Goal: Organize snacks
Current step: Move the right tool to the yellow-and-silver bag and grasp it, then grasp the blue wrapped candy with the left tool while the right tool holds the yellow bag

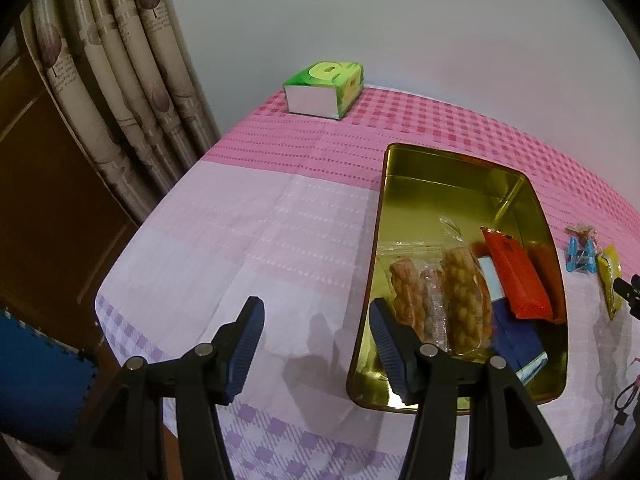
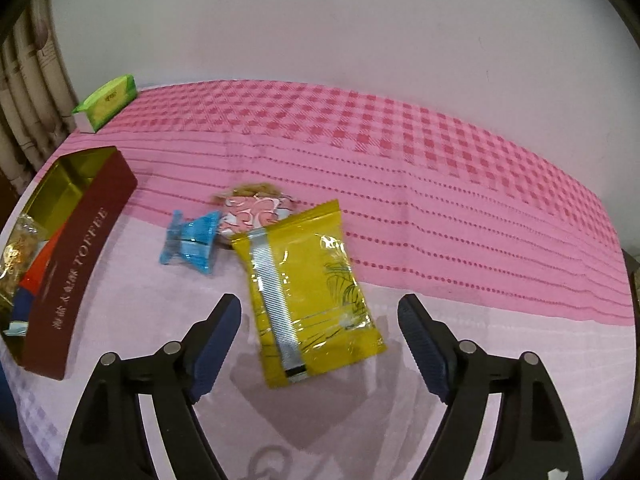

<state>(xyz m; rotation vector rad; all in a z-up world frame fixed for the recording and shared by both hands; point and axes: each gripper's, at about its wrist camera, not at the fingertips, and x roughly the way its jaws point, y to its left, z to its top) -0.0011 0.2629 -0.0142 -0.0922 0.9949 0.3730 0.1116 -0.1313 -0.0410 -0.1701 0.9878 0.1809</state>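
A gold-lined toffee tin with dark red sides lies open on the pink cloth. It holds twisted fried snacks, a red packet and a blue packet. My left gripper is open and empty beside the tin's near left wall. A yellow packet lies on the cloth right of the tin. My right gripper hangs open over it, one finger on each side, pads not touching. Behind it lie a blue wrapped candy and a pink patterned snack.
A green tissue box stands at the table's far left corner by the white wall. Curtains and a brown cabinet are left of the table. Black cables lie at the right edge.
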